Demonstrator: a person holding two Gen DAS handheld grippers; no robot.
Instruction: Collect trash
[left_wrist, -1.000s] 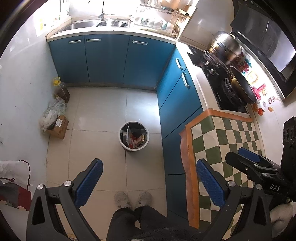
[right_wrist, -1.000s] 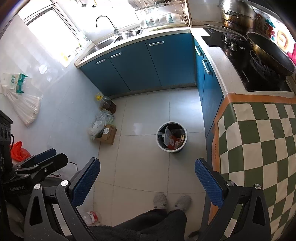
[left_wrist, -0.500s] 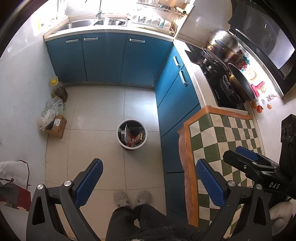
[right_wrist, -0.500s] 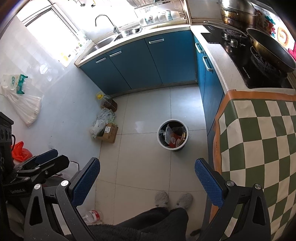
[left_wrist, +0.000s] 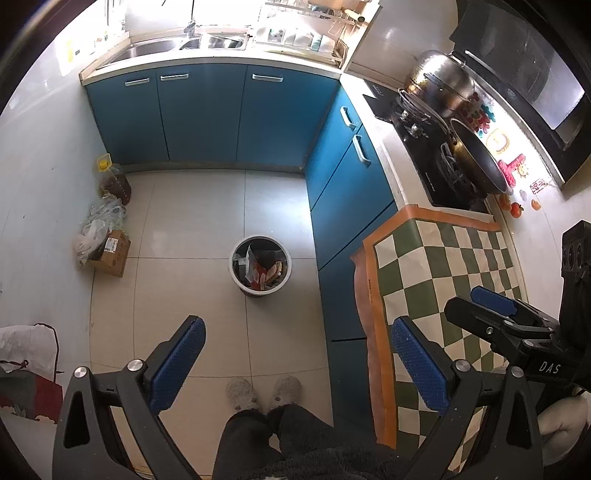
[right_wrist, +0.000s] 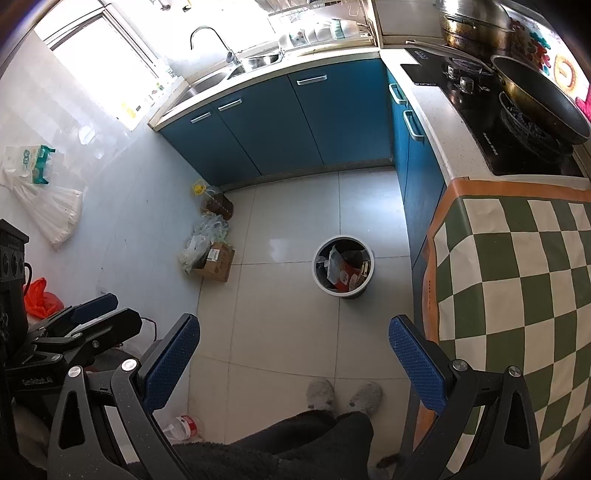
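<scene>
Left gripper & right gripper: jaws spread, empty. Round white-rimmed trash bin, part-filled w/ wrappers, frame centre on tiled floor.

Left gripper: jaws spread wide, nothing between the blue pads.
Trash bin: on the floor tiles ahead of the tongs, part full of wrappers.
Right gripper: to the right, over the checkered cloth, empty; its jaw gap cannot be made out.
Cardboard box: ahead and left, by the wall, bags heaped beside it.
Slippers: just below the tongs, side by side.
Wok: far right, on the stove.
</scene>
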